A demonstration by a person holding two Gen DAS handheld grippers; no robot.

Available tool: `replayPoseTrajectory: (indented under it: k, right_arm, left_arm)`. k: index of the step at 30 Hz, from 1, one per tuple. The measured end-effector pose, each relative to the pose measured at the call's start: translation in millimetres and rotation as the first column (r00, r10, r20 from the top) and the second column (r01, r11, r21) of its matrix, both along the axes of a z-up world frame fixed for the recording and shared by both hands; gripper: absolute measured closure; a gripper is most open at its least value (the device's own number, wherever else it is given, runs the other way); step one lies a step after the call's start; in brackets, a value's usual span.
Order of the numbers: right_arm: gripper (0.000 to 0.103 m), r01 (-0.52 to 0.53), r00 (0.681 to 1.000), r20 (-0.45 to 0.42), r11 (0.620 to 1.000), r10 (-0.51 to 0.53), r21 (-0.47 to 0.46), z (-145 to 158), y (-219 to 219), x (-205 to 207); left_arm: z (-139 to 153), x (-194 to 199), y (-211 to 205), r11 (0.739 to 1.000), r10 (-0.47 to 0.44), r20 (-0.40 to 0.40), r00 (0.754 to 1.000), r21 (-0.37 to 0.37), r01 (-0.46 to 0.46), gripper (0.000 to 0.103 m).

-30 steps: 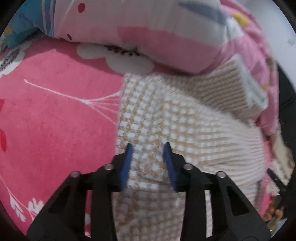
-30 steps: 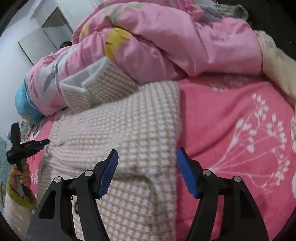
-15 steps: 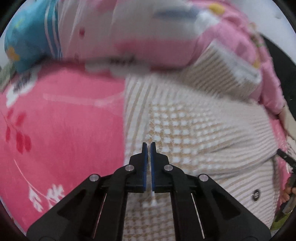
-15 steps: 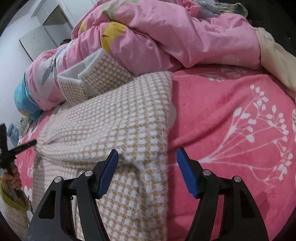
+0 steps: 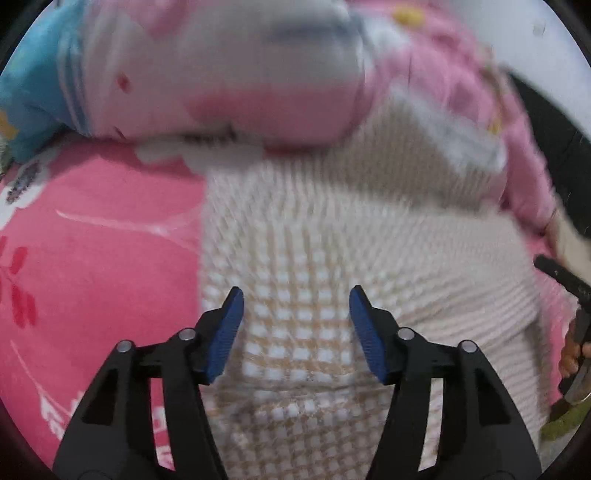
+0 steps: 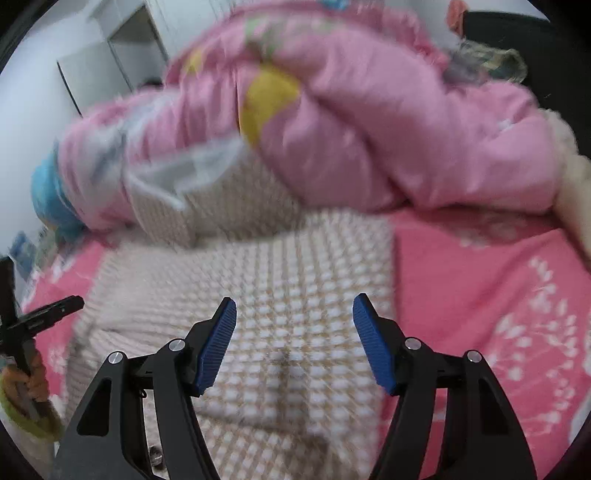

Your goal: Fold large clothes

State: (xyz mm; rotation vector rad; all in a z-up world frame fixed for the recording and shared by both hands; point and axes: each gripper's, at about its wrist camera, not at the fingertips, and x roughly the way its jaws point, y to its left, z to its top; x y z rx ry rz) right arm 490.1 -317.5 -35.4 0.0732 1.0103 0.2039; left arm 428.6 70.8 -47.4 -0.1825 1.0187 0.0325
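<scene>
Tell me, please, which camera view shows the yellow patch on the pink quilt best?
The right wrist view: the yellow patch sits large and unobstructed on the pink quilt behind the checked garment, though blurred. The left wrist view shows only a small yellow spot at the quilt's top edge, too blurred to tell if it is the same patch.

Left claw (image 5: pixel 295 332): matte black angular arms, triangular cut-outs, two round silver screws per side. Fingers (image 5: pixel 225 338) faced with blue ribbed pads, tips tapered.

Right claw (image 6: pixel 294 341): same build, black frame, silver screw heads, blue ridged pads on fingers (image 6: pixel 373 343).

Seen from right wrist view, left hand (image 6: pixel 35 380) wrapped round black handle; yellow-green cuff over white sleeve (image 6: pixel 22 413). Blurred in both views.
</scene>
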Motion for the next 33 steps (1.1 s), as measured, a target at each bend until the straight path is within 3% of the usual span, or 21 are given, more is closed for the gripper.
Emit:
replayPoseTrajectory:
  k: [1, 2, 4, 9, 11, 14, 17, 22, 24, 26, 30, 33]
  right_arm:
    - [0.038, 0.005, 0.997, -0.075, 1.000, -0.007, -0.022, -28, -1, 6]
    - [0.038, 0.021, 0.997, -0.075, 1.000, -0.020, 0.016, -33, -6, 5]
    - [0.038, 0.065, 0.994, -0.088, 0.996, -0.059, 0.061, -16, -15, -1]
    - [0.037, 0.083, 0.995, -0.054, 0.993, -0.079, 0.084, 41, -23, -54]
    - [0.030, 0.038, 0.999, -0.025, 0.996, -0.036, 0.083, 63, -16, -95]
    - [0.015, -0.063, 0.998, 0.001, 0.997, 0.063, 0.050, 80, 3, -162]
    - [0.011, -0.113, 0.993, -0.033, 0.993, 0.114, 0.021, 74, 21, -209]
    - [0.010, -0.068, 0.994, -0.089, 0.997, 0.066, -0.029, 42, 37, -268]
    - [0.009, -0.050, 0.989, -0.141, 0.999, 0.048, -0.015, 19, 42, -272]
    - [0.009, -0.013, 0.983, -0.181, 0.996, -0.004, -0.091, -2, 46, -272]
    - [0.006, -0.019, 0.989, -0.148, 0.982, -0.010, -0.188, -16, 57, -276]
    - [0.006, 0.002, 0.988, -0.153, 0.983, -0.030, -0.183, -16, 57, -278]
  left_arm:
    - [-10, 1, 1, 1.000, 0.001, -0.008, 1.000, -0.012, -0.001, 0.038]
    - [-12, -2, 4, 0.999, 0.009, 0.015, 1.000, -0.040, -0.009, 0.037]
    - [-5, -10, 7, 0.998, 0.029, 0.034, 0.999, -0.059, -0.027, 0.037]
    - [34, -56, 1, 0.999, 0.039, 0.058, 0.998, 0.006, -0.040, 0.031]
    - [51, -84, -6, 0.999, 0.019, 0.098, 0.995, 0.032, -0.022, 0.023]
    - [69, -145, -30, 0.996, -0.051, 0.150, 0.987, 0.082, 0.039, 0.019]
    - [66, -187, -46, 0.994, -0.079, 0.157, 0.984, 0.084, 0.066, 0.018]
    - [29, -236, -70, 0.994, -0.105, 0.107, 0.989, 0.042, 0.101, 0.016]
    - [5, -240, -79, 0.992, -0.121, 0.043, 0.992, 0.041, 0.119, 0.016]
    - [-18, -244, -87, 0.989, -0.130, -0.003, 0.991, 0.070, 0.130, 0.015]
    - [-23, -252, -86, 0.989, -0.125, 0.049, 0.991, 0.092, 0.120, 0.011]
    - [-25, -254, -81, 0.990, -0.128, 0.053, 0.990, 0.070, 0.124, 0.008]
